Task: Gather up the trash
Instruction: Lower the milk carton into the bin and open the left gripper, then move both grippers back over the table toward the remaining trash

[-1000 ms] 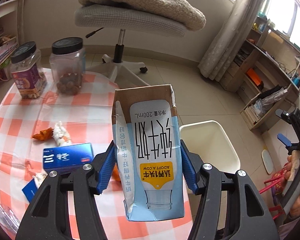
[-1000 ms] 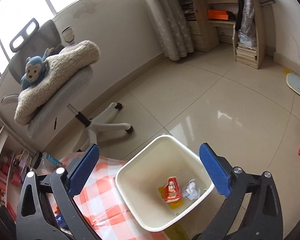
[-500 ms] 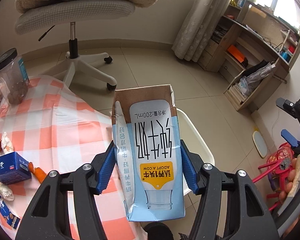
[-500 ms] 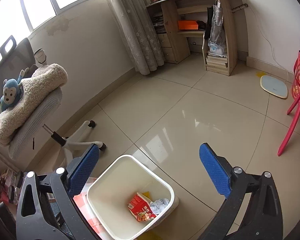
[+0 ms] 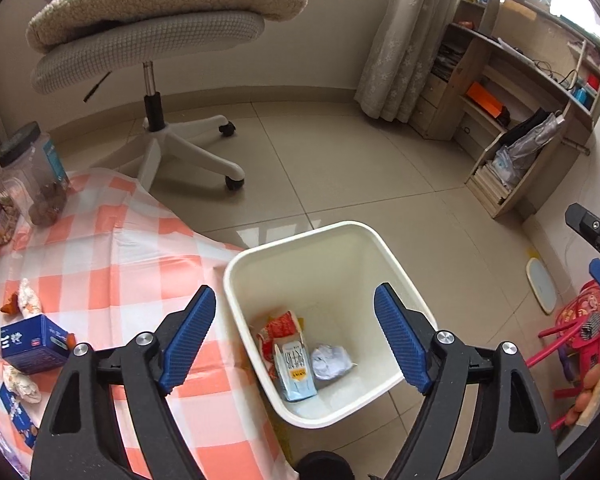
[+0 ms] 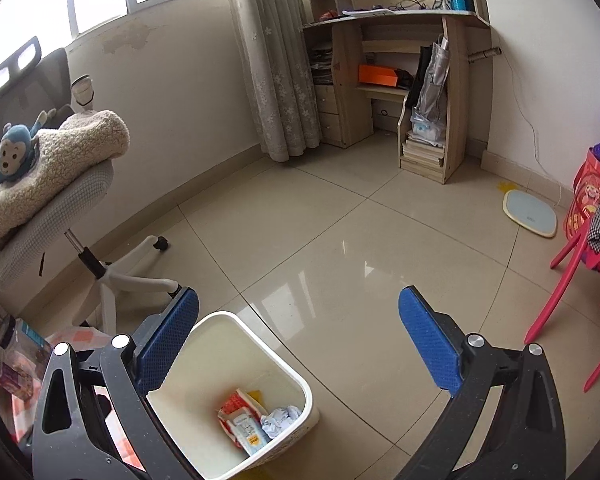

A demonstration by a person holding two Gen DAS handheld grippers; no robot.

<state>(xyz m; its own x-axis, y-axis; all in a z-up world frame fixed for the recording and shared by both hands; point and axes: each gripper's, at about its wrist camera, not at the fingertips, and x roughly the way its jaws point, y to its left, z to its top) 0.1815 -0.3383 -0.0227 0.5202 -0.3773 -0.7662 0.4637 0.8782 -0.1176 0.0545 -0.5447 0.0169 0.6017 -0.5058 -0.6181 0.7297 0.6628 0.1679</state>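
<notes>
My left gripper (image 5: 295,299) hangs over the white trash bin (image 5: 382,246), its jaws opening with nothing between them. On the bin's bottom lies the light-blue milk carton (image 5: 296,372), beside a red wrapper (image 5: 280,326) and a crumpled white paper (image 5: 332,362). The right wrist view shows the same bin (image 6: 278,354), carton (image 6: 250,432) and paper (image 6: 280,420). My right gripper (image 6: 299,310) is open over the floor just right of the bin, holding nothing. More trash lies on the checked tablecloth (image 5: 132,272): a blue box (image 5: 34,342) and small wrappers (image 5: 26,300).
An office chair (image 5: 156,44) with a fleece blanket stands behind the table. Two dark-lidded jars (image 5: 36,176) sit at the table's far left. A wooden desk with shelves (image 6: 404,80) lines the far wall. A red child's chair (image 6: 580,256) and a bathroom scale (image 6: 530,212) are on the right.
The left gripper's jaws have spread and the milk carton has dropped from them into the bin. The left hand moved right over the bin; the right gripper's view swung right, away from the bin.
</notes>
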